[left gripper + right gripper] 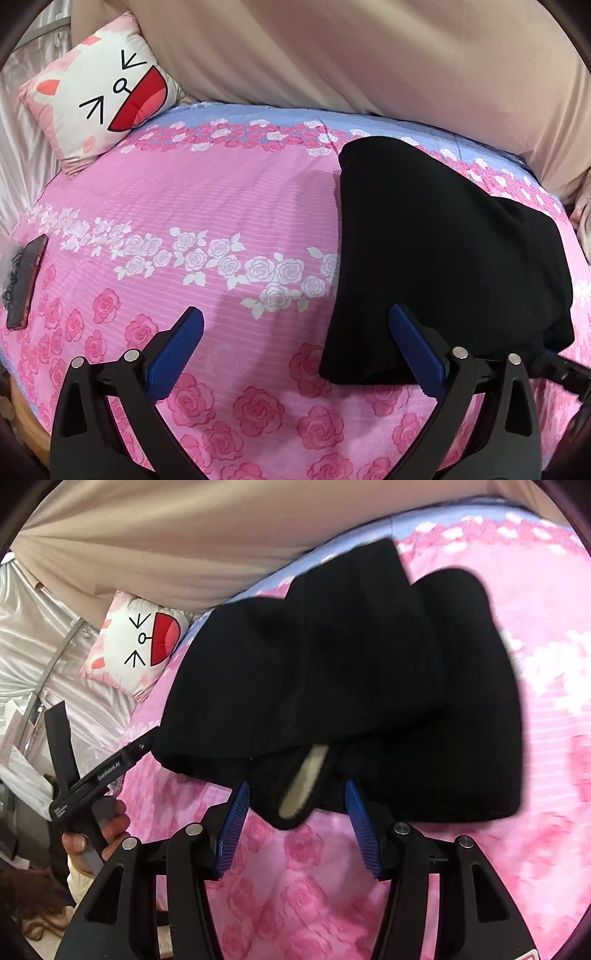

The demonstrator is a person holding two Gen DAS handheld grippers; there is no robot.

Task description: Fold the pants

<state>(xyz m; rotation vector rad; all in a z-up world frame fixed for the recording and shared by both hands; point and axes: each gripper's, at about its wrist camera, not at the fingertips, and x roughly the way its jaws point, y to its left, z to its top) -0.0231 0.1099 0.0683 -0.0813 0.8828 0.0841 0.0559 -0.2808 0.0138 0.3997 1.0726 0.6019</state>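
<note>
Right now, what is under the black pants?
The black pants lie folded on the pink rose bedsheet, which shows all around them. Whatever lies beneath the folds is hidden.

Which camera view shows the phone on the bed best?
The left wrist view. There the phone lies in full on the pink floral bedsheet at the left edge, far from the folded black pants. The right wrist view does not show the phone at all.
</note>
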